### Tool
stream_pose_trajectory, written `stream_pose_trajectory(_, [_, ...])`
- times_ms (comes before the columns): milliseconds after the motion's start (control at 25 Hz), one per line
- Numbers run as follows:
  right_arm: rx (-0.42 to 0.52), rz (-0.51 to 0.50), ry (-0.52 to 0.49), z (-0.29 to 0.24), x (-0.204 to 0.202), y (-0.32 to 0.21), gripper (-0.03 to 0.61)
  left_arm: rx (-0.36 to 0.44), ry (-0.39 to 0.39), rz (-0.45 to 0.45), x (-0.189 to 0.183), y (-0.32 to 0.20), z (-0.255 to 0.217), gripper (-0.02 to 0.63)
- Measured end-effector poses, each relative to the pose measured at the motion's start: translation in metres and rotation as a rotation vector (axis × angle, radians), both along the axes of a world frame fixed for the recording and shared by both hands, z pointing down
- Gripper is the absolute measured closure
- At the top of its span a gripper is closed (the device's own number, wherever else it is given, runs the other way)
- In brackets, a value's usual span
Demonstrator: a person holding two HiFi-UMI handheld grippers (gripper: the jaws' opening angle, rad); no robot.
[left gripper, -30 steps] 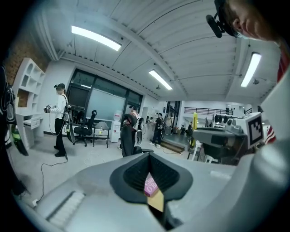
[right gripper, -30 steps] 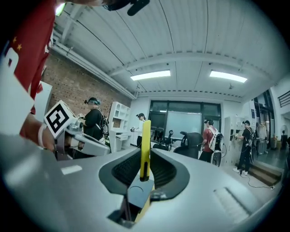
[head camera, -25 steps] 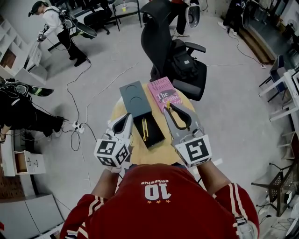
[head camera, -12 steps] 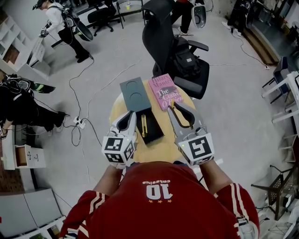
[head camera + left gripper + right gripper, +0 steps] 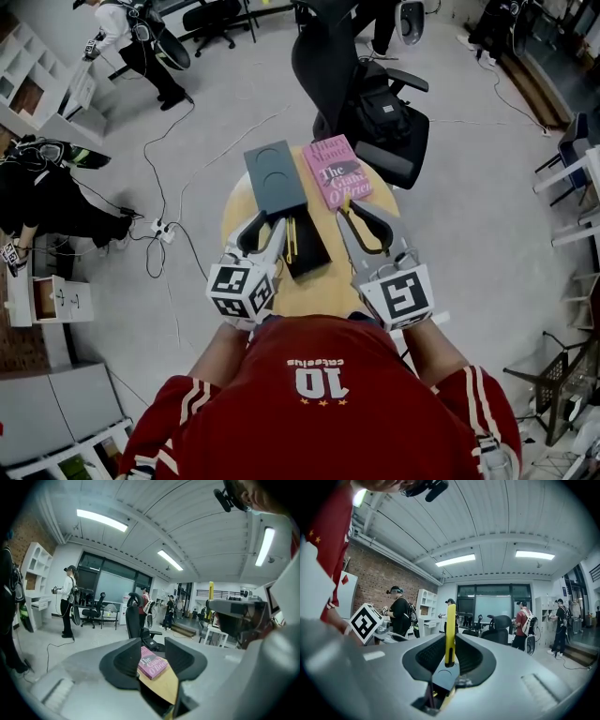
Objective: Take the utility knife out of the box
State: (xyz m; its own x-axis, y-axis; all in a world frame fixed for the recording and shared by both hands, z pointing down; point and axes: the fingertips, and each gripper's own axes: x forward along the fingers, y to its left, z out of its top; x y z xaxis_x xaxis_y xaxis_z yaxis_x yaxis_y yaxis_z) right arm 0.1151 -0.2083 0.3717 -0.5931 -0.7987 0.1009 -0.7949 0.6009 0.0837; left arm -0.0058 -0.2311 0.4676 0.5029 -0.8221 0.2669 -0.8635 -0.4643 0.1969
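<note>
An open black box (image 5: 309,255) lies on the small round wooden table (image 5: 244,208). The yellow utility knife (image 5: 292,238) lies lengthwise inside it. The box's grey-blue lid (image 5: 276,176) lies just beyond. My left gripper (image 5: 273,225) hovers at the box's left edge. Its jaws are opening, and nothing is between them. In the left gripper view the gripper (image 5: 153,654) frames the pink book (image 5: 152,663) and the table. My right gripper (image 5: 343,206) is right of the box and shut on a thin yellow stick (image 5: 450,632) that juts past its tips.
A pink book (image 5: 336,172) lies at the table's far right, by the right gripper's tips. A black office chair (image 5: 370,103) with a backpack stands just beyond the table. Cables and a power strip (image 5: 161,230) lie on the floor to the left, where other people work.
My left gripper has moved right, up to the box's left edge, and its jaws have gone from shut to parted. The right gripper has stayed shut on the yellow stick.
</note>
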Motion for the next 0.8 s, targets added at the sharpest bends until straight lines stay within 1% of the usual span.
stream_pose_trajectory(240, [-0.014,0.008,-0.001,0.006,0.004,-0.003,0.514,-0.079,0.009,-0.001,0.006,-0.003,0.03,0.407])
stream_pose_trajectory(400, [-0.037,-0.003,-0.004,0.015,0.006,-0.002,0.514,-0.129,-0.011,-0.013,0.01,-0.008,0.056,0.407])
stream_pose_trajectory(600, [-0.051,0.024,0.002,0.021,0.016,-0.009,0.514,-0.176,-0.036,-0.031,0.014,-0.015,0.086,0.407])
stream_pose_trajectory(800, [-0.054,-0.007,-0.019,0.028,0.013,-0.008,0.514,-0.23,-0.051,-0.069,0.011,-0.024,0.125,0.407])
